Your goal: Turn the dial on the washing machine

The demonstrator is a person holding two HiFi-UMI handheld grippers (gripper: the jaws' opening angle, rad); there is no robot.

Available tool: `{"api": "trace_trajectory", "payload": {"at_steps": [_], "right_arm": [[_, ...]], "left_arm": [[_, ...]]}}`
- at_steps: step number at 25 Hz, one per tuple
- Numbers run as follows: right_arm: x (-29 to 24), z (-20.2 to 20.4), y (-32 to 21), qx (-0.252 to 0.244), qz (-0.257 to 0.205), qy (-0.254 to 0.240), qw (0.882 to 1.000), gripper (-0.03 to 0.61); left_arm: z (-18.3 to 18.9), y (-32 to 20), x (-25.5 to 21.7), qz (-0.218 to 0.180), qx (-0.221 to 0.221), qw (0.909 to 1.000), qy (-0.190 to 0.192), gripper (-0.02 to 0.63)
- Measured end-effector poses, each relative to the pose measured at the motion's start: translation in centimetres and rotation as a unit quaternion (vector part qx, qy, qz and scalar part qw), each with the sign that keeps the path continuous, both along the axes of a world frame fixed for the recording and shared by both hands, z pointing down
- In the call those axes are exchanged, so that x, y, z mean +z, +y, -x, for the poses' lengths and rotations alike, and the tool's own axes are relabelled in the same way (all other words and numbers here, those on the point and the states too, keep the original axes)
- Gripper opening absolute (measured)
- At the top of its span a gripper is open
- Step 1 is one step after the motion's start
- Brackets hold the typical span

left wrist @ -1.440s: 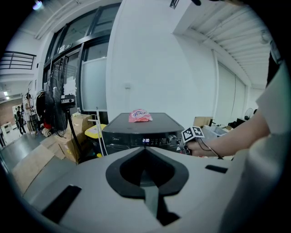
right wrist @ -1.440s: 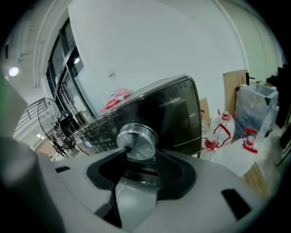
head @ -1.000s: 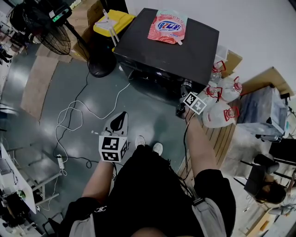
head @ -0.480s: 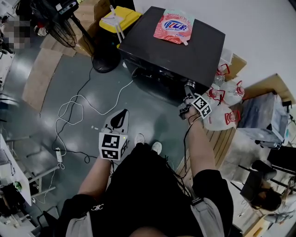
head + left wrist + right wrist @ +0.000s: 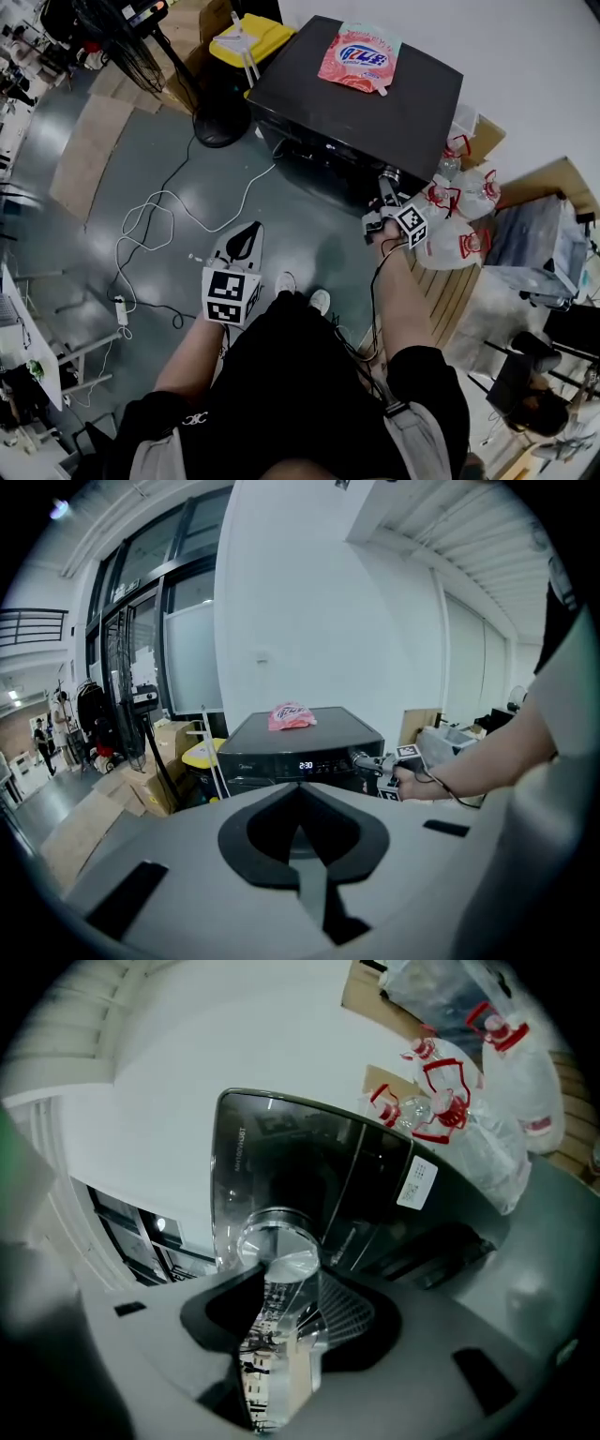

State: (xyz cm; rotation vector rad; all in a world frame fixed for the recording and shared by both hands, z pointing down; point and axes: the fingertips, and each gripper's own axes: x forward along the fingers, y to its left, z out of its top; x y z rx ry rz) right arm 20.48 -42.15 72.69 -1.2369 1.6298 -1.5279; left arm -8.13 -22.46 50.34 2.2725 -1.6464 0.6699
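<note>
- Your right gripper (image 5: 281, 1274) is clamped on the dial (image 5: 278, 1241). Its jaws have just been closing, and the knob's silver face sits between the pads.
- Your left gripper (image 5: 246, 242) has its jaws together and holds nothing. It hangs low over the floor (image 5: 141, 169), well apart from the machine.
- Step in hand, as I judge it: the turn itself, with the grip made and rotation under way or about to be.
- Next move calls for rolling your wrist about the dial's own axis. Keep the pads squeezed evenly so they do not slip on the smooth rim, and do not pull outward.
- Dial location: right end of the front control panel on the black washing machine (image 5: 366, 94), near its upper right corner.
- Dial appearance: a round, shiny, metal-faced knob standing proud of the glossy dark panel. Its pointer mark cannot be made out.
- The display (image 5: 306, 765) is lit; watch it for a programme change.
- A pink pouch (image 5: 361, 58) lies on the lid, clear of the work.
</note>
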Motion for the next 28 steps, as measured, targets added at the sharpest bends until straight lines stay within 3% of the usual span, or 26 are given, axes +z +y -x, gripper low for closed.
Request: {"api": "trace_trajectory", "payload": {"at_steps": [6, 10, 13, 16, 23, 25, 28], "right_arm": [[-0.6, 0.1, 0.9, 0.004, 0.016, 0.098, 0.995, 0.183], [-4.3, 0.4, 2.1, -0.033, -0.018, 0.199, 0.979, 0.181], [-8.5, 0.6, 3.8, -0.054, -0.062, 0.298, 0.951, 0.165], [-14.1, -0.5, 5.8, -0.020, -0.101, 0.398, 0.911, 0.014], [-27.0, -2.3, 11.6, 0.065, -0.186, 0.542, 0.817, 0.000], [-29.7, -2.5, 13.3, 0.084, -0.205, 0.560, 0.798, 0.000], [-31.6, -2.4, 15.6, 0.103, -0.215, 0.574, 0.784, 0.000]], "left_arm": [[-0.1, -0.2, 0.3, -0.004, 0.004, 0.9999, 0.012, -0.005], [-1.2, -1.5, -0.5, -0.022, 0.016, 0.9992, 0.029, -0.005], [-2.1, -2.6, -1.6, -0.038, 0.031, 0.9979, 0.043, -0.005], [-3.1, -3.7, -2.9, -0.058, 0.047, 0.9954, 0.060, -0.005], [-5.5, -5.2, -6.0, -0.098, 0.084, 0.9873, 0.093, -0.005], [-6.4, -5.4, -6.7, -0.107, 0.094, 0.9848, 0.100, -0.005], [-7.7, -5.5, -7.8, -0.118, 0.109, 0.9813, 0.106, -0.005]]}}
